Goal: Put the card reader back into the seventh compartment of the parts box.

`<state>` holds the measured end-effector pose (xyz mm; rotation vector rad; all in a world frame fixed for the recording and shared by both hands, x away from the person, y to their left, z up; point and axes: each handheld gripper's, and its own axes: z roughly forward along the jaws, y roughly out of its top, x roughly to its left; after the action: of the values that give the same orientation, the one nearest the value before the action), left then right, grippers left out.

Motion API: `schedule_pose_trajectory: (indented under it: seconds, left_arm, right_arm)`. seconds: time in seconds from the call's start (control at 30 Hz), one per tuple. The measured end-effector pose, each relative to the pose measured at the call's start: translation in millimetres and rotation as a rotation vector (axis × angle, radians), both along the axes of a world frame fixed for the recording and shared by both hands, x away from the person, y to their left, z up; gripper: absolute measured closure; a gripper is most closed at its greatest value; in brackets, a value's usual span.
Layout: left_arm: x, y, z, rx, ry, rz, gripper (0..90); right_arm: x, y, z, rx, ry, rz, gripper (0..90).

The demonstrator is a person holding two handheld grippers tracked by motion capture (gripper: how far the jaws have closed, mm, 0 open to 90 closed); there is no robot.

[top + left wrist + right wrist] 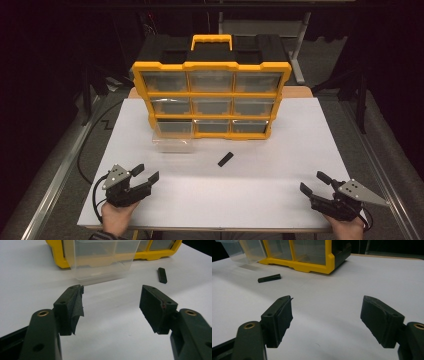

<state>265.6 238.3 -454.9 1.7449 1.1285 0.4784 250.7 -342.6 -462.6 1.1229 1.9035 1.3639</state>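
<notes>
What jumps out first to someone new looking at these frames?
The yellow-and-black organizer standing upright at the far middle of the white table, its bottom-left clear drawer pulled out onto the table. Next, the small black bar lying alone in front of it. The left gripper and right gripper rest open at the near corners.

A yellow and black organizer case (211, 85) stands upright near the far edge of the white surface (280, 175), its yellow handle on top and three rows of three clear drawers facing the near edge. The bottom-left drawer (173, 141) is pulled partly out, its clear front resting on the surface; it looks empty. A small black rectangular bar (225, 159) lies flat near the middle of the surface, angled, just in front of the case and apart from the drawer.
</notes>
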Motion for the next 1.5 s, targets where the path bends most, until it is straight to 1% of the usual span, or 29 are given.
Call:
schedule_pose_trajectory:
  seconds: [0.27, 0.5, 0.7, 1.07, 1.27, 1.4, 1.5]
  left_arm:
    - [-0.2, -0.5, 0.4, -0.006, -0.006, 0.002, 36.0]
    - [0.8, -1.8, 0.6, -0.008, -0.007, -0.001, 36.1]
    - [2.4, -3.5, 0.9, -0.009, -0.009, -0.001, 36.2]
    - [5.0, -6.9, 0.8, -0.012, -0.006, -0.016, 36.3]
    - [5.2, -10.8, 1.2, -0.01, -0.01, -0.024, 36.4]
    - [5.4, -11.9, 1.5, -0.011, -0.012, -0.025, 36.4]
    - [5.7, -12.7, 2.0, -0.016, -0.017, -0.026, 36.4]
  right_arm:
    - [0.1, 0.3, 0.0, -0.004, 0.004, -0.001, 26.2]
    - [0.6, -0.2, 0.2, 0.006, -0.004, 0.002, 26.2]
    - [0.5, -0.7, 0.0, 0.016, 0.001, -0.005, 26.2]
    - [1.7, -0.3, -0.4, 0.015, 0.009, -0.008, 26.1]
    - [2.5, -1.1, -0.3, 0.022, 0.01, -0.008, 26.1]
    - [2.6, -1.3, 0.1, 0.036, 0.008, -0.008, 26.0]
    - [2.5, -1.4, 0.1, 0.031, 0.009, -0.005, 26.0]
